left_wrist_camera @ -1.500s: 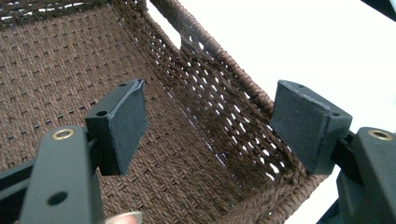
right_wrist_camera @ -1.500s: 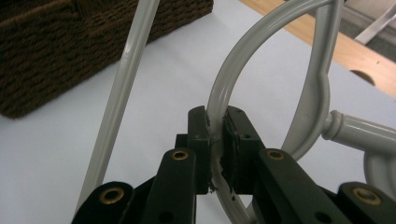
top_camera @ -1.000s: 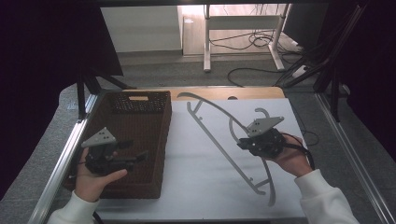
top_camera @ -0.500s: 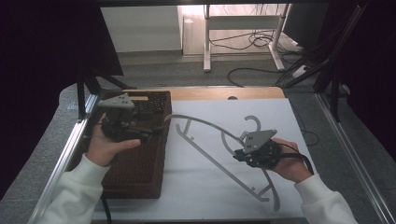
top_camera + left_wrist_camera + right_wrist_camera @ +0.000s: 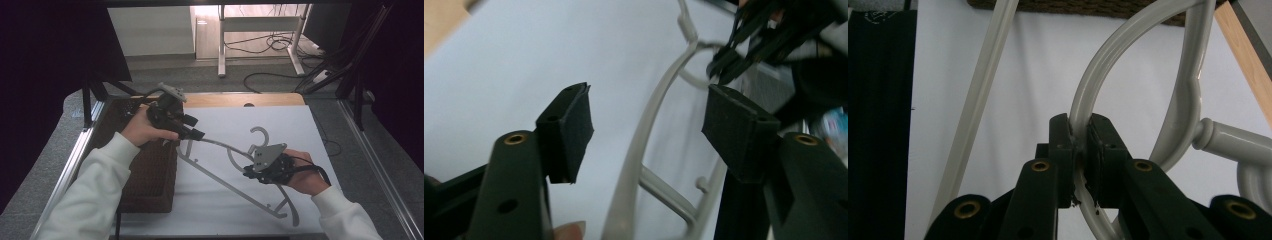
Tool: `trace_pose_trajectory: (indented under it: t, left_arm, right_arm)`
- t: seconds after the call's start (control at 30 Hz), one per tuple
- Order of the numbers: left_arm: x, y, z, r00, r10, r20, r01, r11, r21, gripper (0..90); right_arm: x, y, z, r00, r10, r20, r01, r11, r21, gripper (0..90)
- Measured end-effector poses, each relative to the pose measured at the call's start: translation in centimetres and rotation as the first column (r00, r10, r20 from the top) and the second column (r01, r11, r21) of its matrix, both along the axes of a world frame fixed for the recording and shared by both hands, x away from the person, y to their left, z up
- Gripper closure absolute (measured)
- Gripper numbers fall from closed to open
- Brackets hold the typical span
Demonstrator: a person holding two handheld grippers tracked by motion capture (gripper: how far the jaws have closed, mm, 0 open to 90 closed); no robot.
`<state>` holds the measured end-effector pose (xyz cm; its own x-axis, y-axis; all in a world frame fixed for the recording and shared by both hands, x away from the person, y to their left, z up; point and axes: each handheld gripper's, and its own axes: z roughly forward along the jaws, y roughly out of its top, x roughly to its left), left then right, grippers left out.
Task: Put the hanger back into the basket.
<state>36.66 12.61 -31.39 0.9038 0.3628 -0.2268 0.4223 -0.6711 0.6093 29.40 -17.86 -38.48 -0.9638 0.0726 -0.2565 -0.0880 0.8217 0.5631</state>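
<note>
Hanger (image 5: 235,172) on the white surface (image 5: 300,125): your right tool (image 5: 1079,150) pinches its inner loop, while your left tool (image 5: 644,130), arrived from the basket (image 5: 150,175), has been narrowing its spread jaws around the shoulder, ready to grip.

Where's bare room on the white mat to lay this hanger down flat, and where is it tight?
The far right of the white mat, beyond the hanger hook, is bare up to the wooden strip. A bare patch also lies along the near edge, between the basket and the hanger's lower tip. The middle is crowded: the left gripper, right gripper and hanger meet there.
</note>
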Motion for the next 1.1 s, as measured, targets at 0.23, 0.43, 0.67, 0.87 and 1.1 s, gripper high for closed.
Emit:
trace_pose_trajectory:
  t: [0.23,0.43,0.67,0.87,1.1]
  left_arm:
    - [1.4,-2.2,-1.5,0.9937,-0.077,-0.081,0.087,0.9890,0.120,38.4]
    - [1.8,-3.3,-2.6,0.9751,-0.158,-0.155,0.183,0.9700,0.160,47.0]
    - [1.5,-3.8,-3.0,0.9542,-0.222,-0.200,0.257,0.9514,0.170,78.5]
    - [1.2,-3.0,-2.2,0.9513,-0.239,-0.195,0.260,0.9610,0.093,81.2]
    - [0.6,-2.0,-1.9,0.9690,-0.181,-0.168,0.195,0.9781,0.072,81.4]
  right_arm:
    - [-0.1,0.7,-0.3,0.9990,0.044,-0.006,-0.044,0.999,-0.002,81.4]
    - [-0.2,1.3,-0.3,0.9979,0.065,-0.003,-0.065,0.998,-0.006,81.4]
    - [-0.3,1.9,-0.1,0.9962,0.083,0.026,-0.083,0.996,-0.020,81.3]
    - [-0.3,1.8,0.0,0.9952,0.094,0.029,-0.094,0.996,-0.003,80.6]
    - [-0.2,1.8,0.0,0.9971,0.067,0.034,-0.069,0.997,0.040,67.4]
